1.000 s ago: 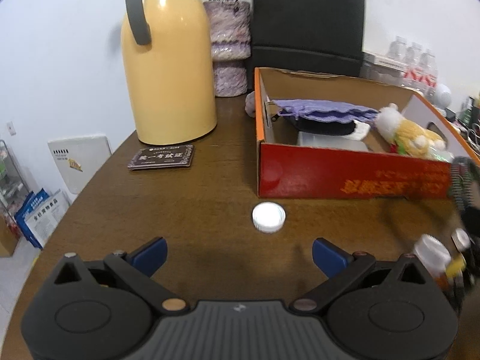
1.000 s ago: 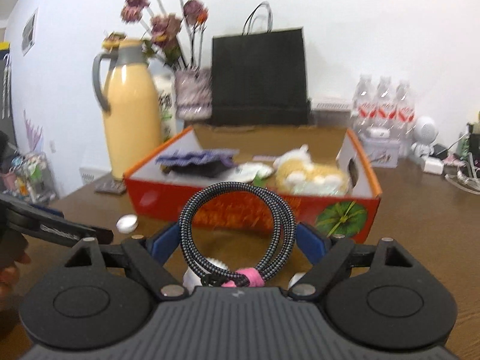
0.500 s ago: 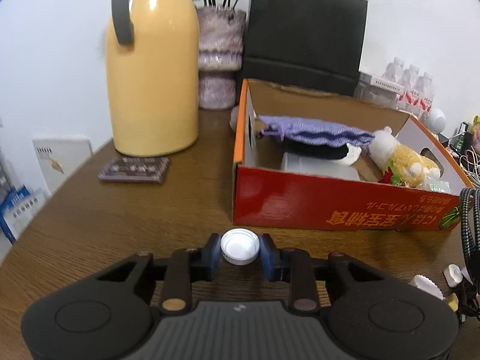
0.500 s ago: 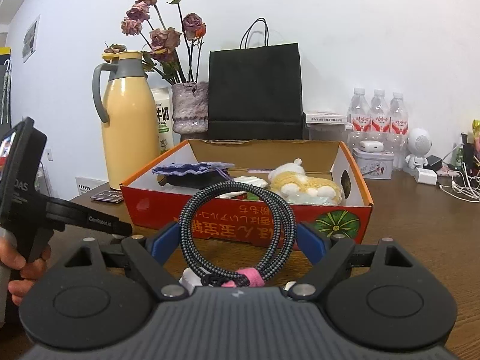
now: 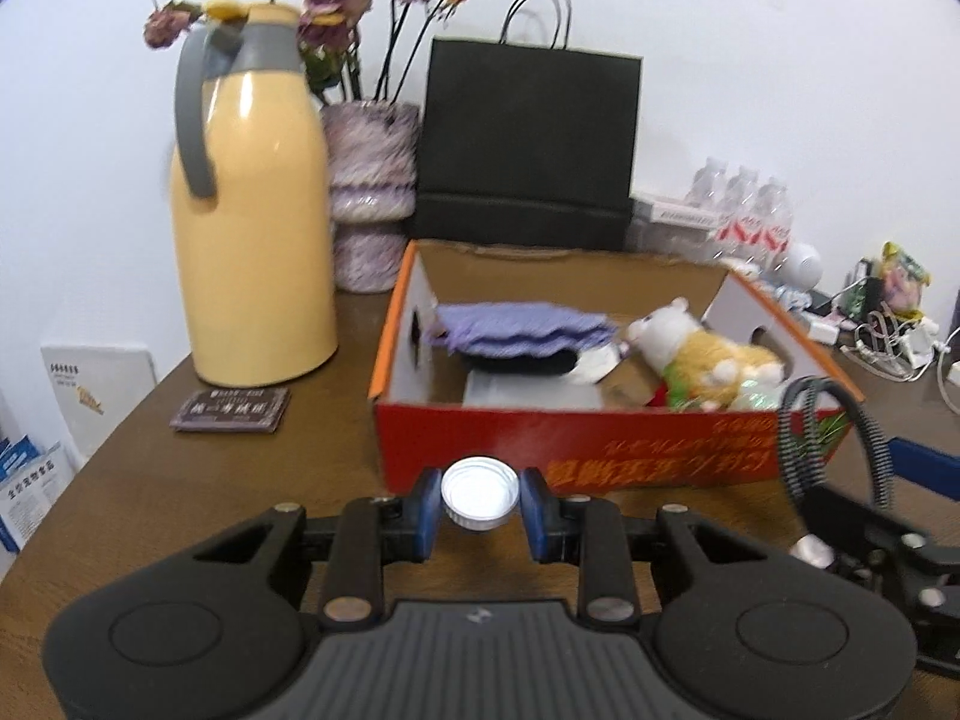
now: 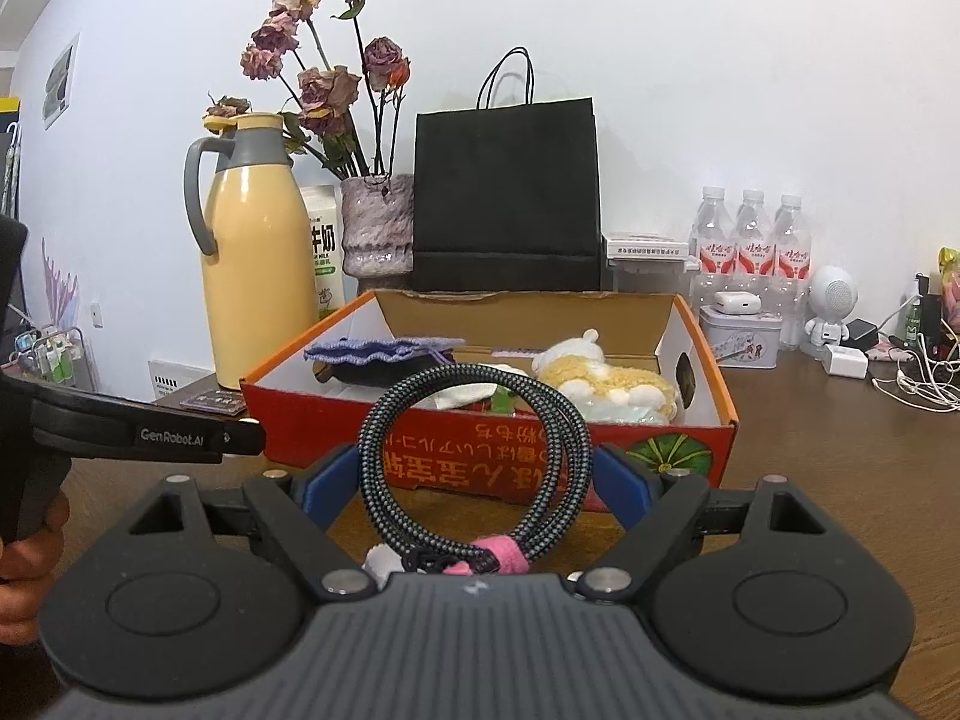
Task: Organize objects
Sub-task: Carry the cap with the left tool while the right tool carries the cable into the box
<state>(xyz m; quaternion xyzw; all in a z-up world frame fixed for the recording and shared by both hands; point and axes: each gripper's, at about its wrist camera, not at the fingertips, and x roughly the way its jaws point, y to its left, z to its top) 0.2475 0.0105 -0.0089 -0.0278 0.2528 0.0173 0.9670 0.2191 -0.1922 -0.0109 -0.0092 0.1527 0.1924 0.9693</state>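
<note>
My left gripper is shut on a white bottle cap and holds it above the table, just in front of the red cardboard box. My right gripper is shut on a coiled braided cable with a pink tie, held in front of the same box. The cable also shows in the left wrist view at the right. The box holds a purple pouch, a plush toy and a flat white item.
A yellow thermos, a vase of dried flowers and a black paper bag stand behind the box. A dark card lies left of it. Water bottles, a tin and chargers sit at the right. A small white thing lies under the cable.
My left gripper closed on the white cap and lifted it off the table, with the view rising. My right gripper kept its hold on the cable and moved slightly closer to the box.
</note>
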